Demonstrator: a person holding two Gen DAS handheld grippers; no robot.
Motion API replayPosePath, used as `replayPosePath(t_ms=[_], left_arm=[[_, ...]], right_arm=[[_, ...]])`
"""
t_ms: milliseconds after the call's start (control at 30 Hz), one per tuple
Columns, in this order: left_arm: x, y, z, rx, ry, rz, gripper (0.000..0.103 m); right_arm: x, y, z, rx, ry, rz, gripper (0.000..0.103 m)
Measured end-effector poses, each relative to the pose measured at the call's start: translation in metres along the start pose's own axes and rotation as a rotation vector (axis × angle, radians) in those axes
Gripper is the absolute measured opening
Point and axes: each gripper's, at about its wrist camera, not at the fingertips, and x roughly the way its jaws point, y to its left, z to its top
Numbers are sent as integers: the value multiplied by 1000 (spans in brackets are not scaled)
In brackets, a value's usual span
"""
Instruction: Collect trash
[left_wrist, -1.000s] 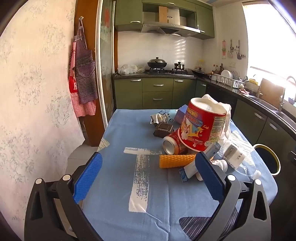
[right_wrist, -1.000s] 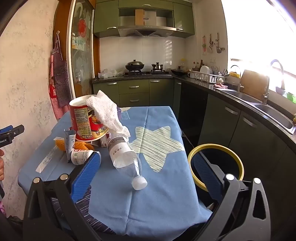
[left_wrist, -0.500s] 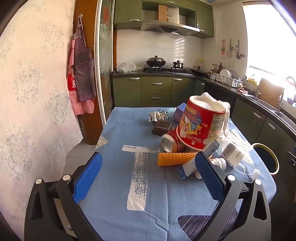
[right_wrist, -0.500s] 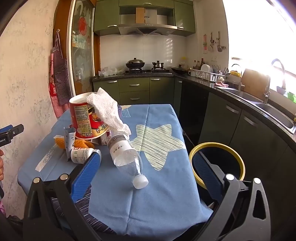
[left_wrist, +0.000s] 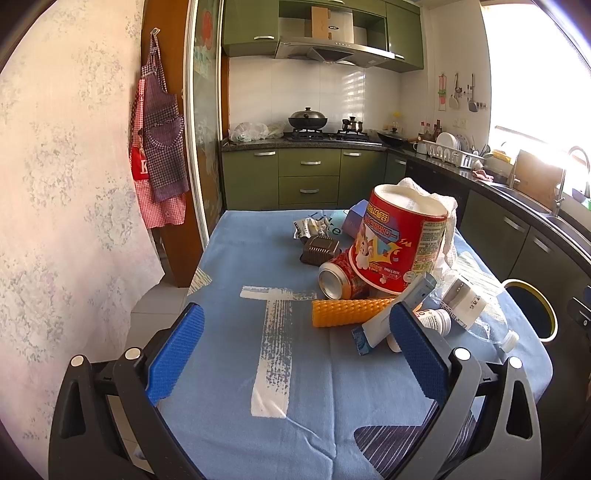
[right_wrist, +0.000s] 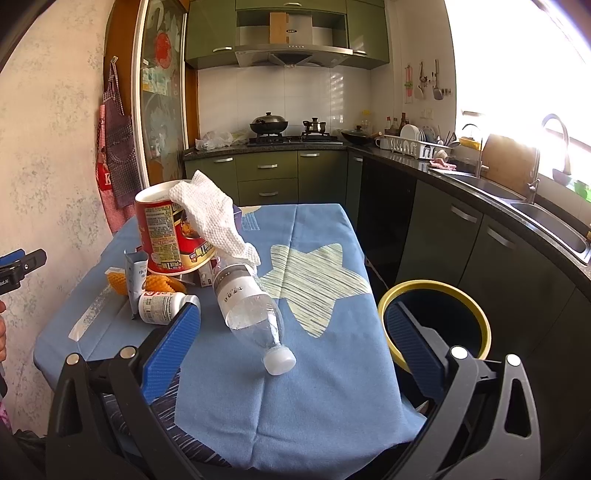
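Tongs first: my left gripper (left_wrist: 295, 350) is spread wide over the near edge of the table (left_wrist: 229, 258), holding nothing and touching nothing. My right gripper (right_wrist: 291, 339) is just as wide and empty, hanging over the table's corner with its right finger in front of the bin (right_wrist: 480, 325).

Blue cloth covers the table. The bin, black with a yellow rim, stands on the floor just beside the table. Green cabinets, a hob with a wok, and a sink under a bright window line the kitchen behind.

Trash sits heaped at the table's middle. Biggest is a red tub (left_wrist: 399, 243), tilted, with a white rag (right_wrist: 214, 218) draped over it. A clear bottle (right_wrist: 247, 302) lies on its side, cap toward my right gripper. A red can (left_wrist: 341, 282) lies against the tub, an orange ridged roll (left_wrist: 347, 312) just in front of it. A tube (left_wrist: 391, 317) leans there; a small pill bottle (right_wrist: 162, 306) lies beside it.

Behind the tub are a dark tray (left_wrist: 319, 251), crumpled foil and a blue box, partly hidden. The window is blown out white.
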Motion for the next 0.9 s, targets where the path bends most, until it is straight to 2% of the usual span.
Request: replayPosePath(t_ms=[900], left_arm=[[7, -5, -2, 19, 24, -5, 99]], right_arm=[[3, -1, -1, 5, 5, -6, 97]])
